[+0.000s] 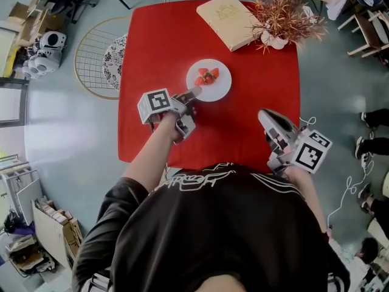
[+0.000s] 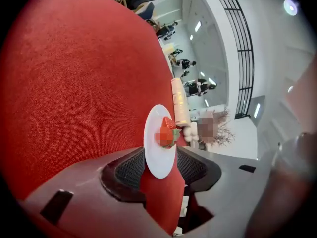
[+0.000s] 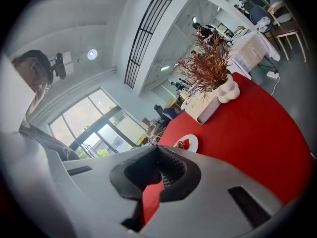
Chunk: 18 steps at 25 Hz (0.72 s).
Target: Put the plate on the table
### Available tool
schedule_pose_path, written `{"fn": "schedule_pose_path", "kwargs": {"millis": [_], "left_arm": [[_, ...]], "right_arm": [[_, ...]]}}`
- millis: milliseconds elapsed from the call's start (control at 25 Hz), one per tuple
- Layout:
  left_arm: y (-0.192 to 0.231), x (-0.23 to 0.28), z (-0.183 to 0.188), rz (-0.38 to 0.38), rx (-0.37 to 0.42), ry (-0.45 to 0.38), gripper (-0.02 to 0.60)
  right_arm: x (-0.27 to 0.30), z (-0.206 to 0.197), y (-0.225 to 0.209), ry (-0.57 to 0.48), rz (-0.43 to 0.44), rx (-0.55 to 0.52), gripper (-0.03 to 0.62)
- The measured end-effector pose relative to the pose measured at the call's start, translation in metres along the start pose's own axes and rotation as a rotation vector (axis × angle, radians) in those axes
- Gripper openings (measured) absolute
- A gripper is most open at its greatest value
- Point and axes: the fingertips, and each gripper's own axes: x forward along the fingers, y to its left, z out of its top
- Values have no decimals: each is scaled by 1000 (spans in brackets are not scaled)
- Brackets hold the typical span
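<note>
In the head view, the plate (image 1: 220, 90) lies flat and face up on the red worktop (image 1: 152, 47). It is round, so no end of it leads, and two strawberries (image 1: 207, 76) sit about its middle. Your left hand-held gripper (image 1: 193, 93) points up the picture at the plate's near-left rim, with its tips right at that edge. Your right hand-held gripper (image 1: 265, 115) hangs well apart from the plate, nearer you and to its right. A cream book (image 1: 230, 20) lies beyond the plate. A white vase (image 1: 275, 41) of dried reddish sprigs stands beyond the plate and to its right.

In the left gripper view, the camera is rolled, so the worktop (image 2: 74, 83) fills the left side and the plate (image 2: 159, 155) reads as a tall, narrow oval. Your left hand-held gripper (image 2: 160, 169) has its jaws standing wide apart. The plate's near rim shows in the gap between the pads, and they do not clamp it. The strawberries (image 2: 168, 125) show past that rim, partly blurred, and the book (image 2: 180, 100) shows farther beyond the plate.

In the right gripper view, your right hand-held gripper (image 3: 159, 168) has its jaws drawn together at the tips. Nothing is gripped, and only a sliver of red worktop (image 3: 247, 133) shows low between them. The plate (image 3: 191, 141) lies small and flat ahead, just past the jaws' top edge. The book (image 3: 208, 110) and the vase (image 3: 229, 90) stand beyond the plate to its right.
</note>
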Motion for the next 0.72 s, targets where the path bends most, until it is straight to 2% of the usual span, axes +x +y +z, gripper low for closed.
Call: {"fn": "schedule_pose_path", "kwargs": {"millis": [360, 600, 720], "left_arm": [[-5, -3, -8, 81, 215, 37, 208], [-5, -5, -13, 186, 452, 93, 209], [-4, -3, -18, 214, 546, 123, 207]], "right_arm": [[5, -2, -5, 19, -7, 4, 6], [5, -4, -9, 25, -9, 12, 6], [2, -9, -16, 28, -21, 44, 6]]}}
